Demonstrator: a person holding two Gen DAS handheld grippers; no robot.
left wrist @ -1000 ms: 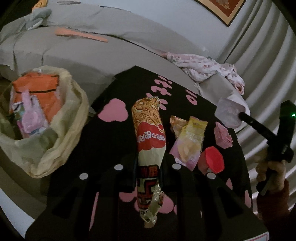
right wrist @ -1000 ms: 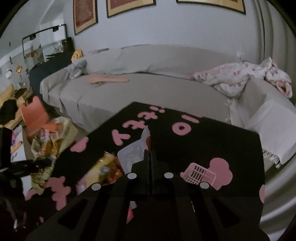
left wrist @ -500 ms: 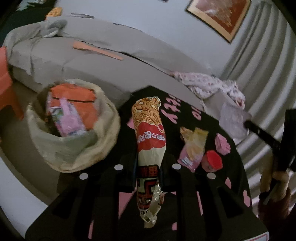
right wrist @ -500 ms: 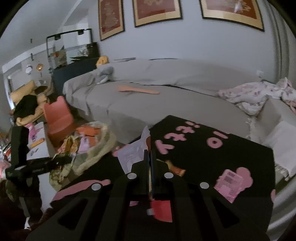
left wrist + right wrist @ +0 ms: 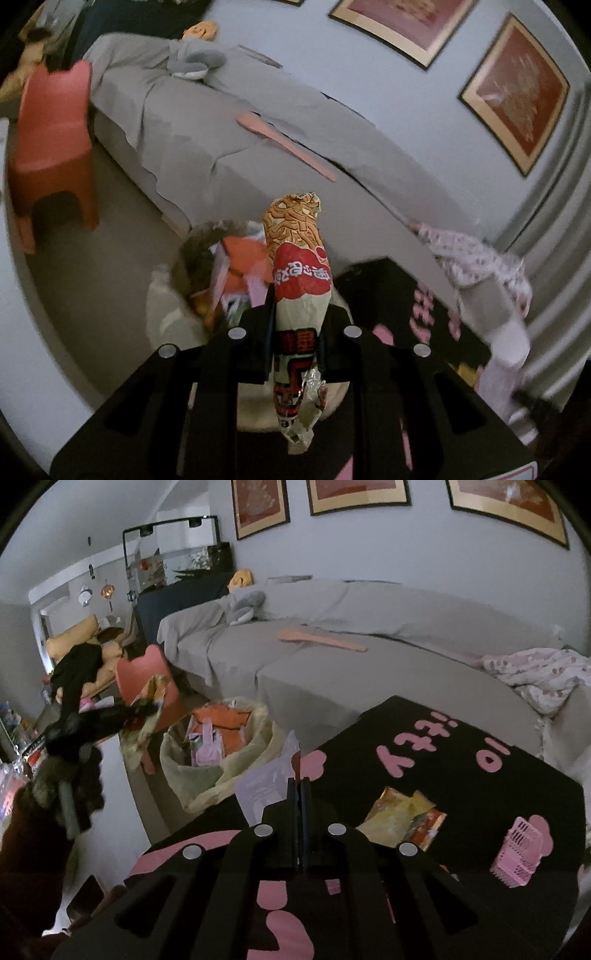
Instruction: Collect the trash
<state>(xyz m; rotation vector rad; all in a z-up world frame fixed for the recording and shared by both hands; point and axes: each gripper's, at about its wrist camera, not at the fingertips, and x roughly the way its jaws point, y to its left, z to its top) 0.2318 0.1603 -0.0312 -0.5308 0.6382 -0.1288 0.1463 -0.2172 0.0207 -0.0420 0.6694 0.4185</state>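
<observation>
My left gripper [image 5: 297, 332] is shut on a long orange, red and white snack wrapper [image 5: 299, 269], which sticks out ahead over the beige trash bag [image 5: 166, 314] on the floor. The bag holds orange and pink litter. In the right wrist view my right gripper [image 5: 298, 786] is shut on a thin pale plastic wrapper [image 5: 264, 782] at the left edge of the black table [image 5: 443, 746], just right of the trash bag [image 5: 181, 775]. The left gripper [image 5: 136, 710] shows there at the left, carrying its wrapper [image 5: 151, 698]. Yellow snack wrappers [image 5: 402, 812] lie on the table.
A pink toy basket [image 5: 517, 853] sits on the table at the right. A red child's chair [image 5: 51, 147] stands on the floor left of the bag. Behind runs a grey covered sofa [image 5: 221, 140] with a pink paddle [image 5: 284, 144] and a patterned blanket [image 5: 546, 679].
My left gripper has swung left off the table, carrying the long wrapper over the trash bag. My right gripper has also moved left with its pale wrapper, up to the table's edge by the bag.
</observation>
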